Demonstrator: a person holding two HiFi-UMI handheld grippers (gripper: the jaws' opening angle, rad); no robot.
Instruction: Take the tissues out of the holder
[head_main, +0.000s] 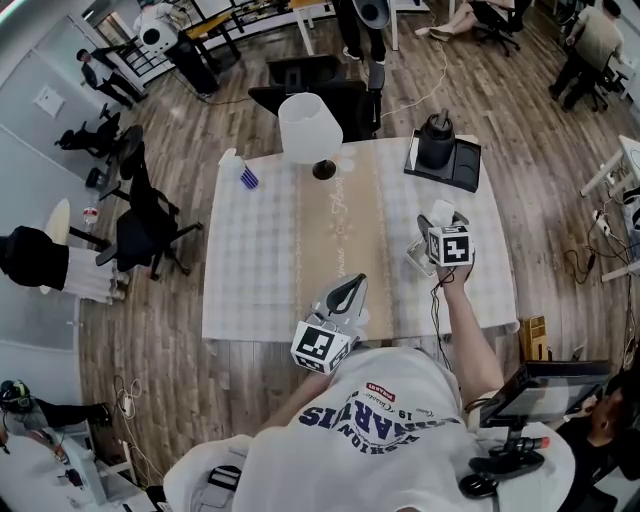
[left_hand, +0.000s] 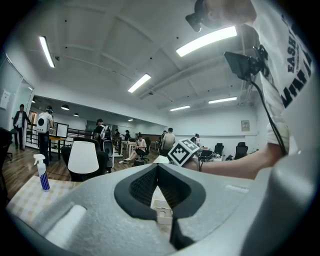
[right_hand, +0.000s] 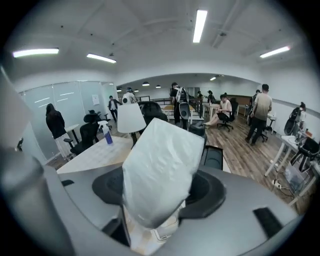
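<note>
Seen from the head view, the right claw (head_main: 440, 228) is at about 4 o'clock on the surface (head_main: 250, 270), near its right edge. Its jaws are partly closed and clamped on the tissues (right_hand: 160, 165), a white crinkled bundle that stands upright between the dark pads and fills most of the right gripper view. The lower end of the bundle runs down to the holder (right_hand: 162, 234), a small white box right under the jaws. I cannot tell whether the tissues are clear of it.

The left claw (head_main: 358, 280) is at about 6 o'clock, over the near edge of the surface, and points towards 1 o'clock. Its jaws are closed tip to tip with nothing between them. In the left gripper view the holder shows small and far off through the gap behind the tips.

A beige runner (head_main: 340, 230) crosses the middle of the pale checked cloth from 12 to 6 o'clock. A white lamp shade (head_main: 310, 127) stands at 12 o'clock at the far edge. A spray bottle (head_main: 247, 176) with a blue body is at about 10 o'clock near the far left corner. A black tray (head_main: 465, 165) carrying a black jug (head_main: 436, 142) sits at about 1 o'clock. The holder is well apart from all of these.
</note>
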